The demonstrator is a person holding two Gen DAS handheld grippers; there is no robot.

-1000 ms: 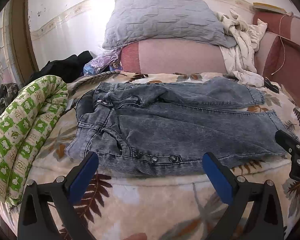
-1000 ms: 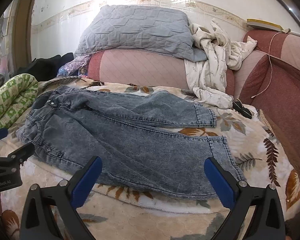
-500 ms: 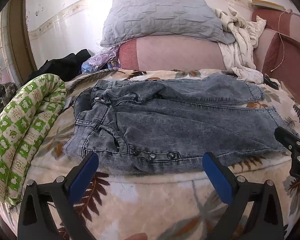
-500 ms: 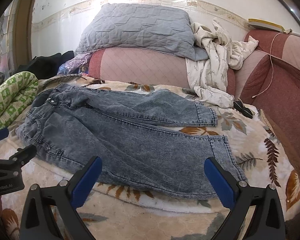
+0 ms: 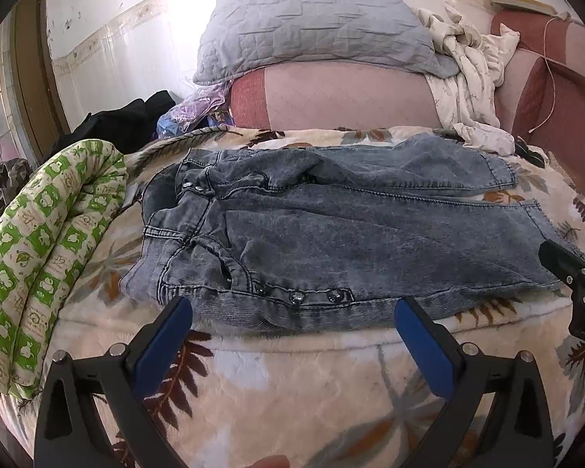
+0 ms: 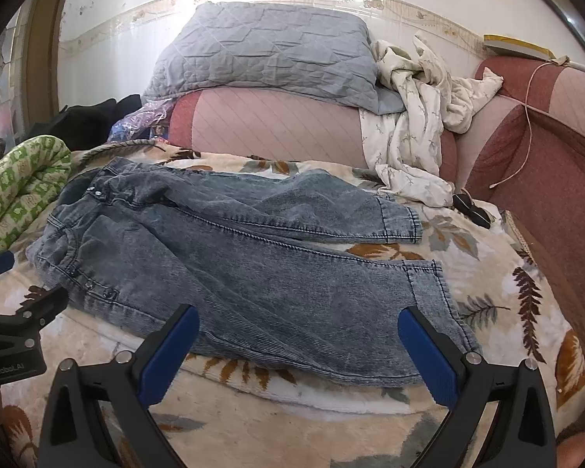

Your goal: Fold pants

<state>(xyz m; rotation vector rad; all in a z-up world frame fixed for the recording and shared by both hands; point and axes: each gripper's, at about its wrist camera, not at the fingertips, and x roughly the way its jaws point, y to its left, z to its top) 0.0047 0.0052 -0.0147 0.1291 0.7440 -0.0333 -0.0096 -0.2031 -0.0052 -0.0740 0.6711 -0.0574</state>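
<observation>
Pants (image 5: 331,241) — grey-blue denim, laid flat across the leaf-print blanket (image 5: 292,382), centre of frame in both views. Waistband at frame left, both legs running to frame right; upper leg lies apart from lower leg, blanket showing between the hems at right. Three studs visible along the near edge by the waist in the left wrist view. Fabric creased around the fly, otherwise flat, unfolded.

Left gripper (image 5: 292,335): fingers spread wide, blue pads (image 5: 163,339) clear of the cloth, nothing pinched. Sits at bottom centre of its frame, just short of the near waist edge w/ the studs.

Right gripper (image 6: 298,347): fingers likewise spread wide, nothing between them. Bottom centre of its frame, near the lower leg's near edge; whether the pads touch the denim — cannot tell.

Each gripper shows at the edge of the other's view: right one at far right of the left wrist view, left one at lower left of the right wrist view.

Surroundings: green-patterned rolled quilt (image 5: 39,257) at frame left, beside the waistband. Grey pillow (image 5: 312,27) top centre on a pink bolster (image 5: 343,97). White crumpled cloth (image 6: 417,128) upper right, just beyond the upper leg's hem.
</observation>
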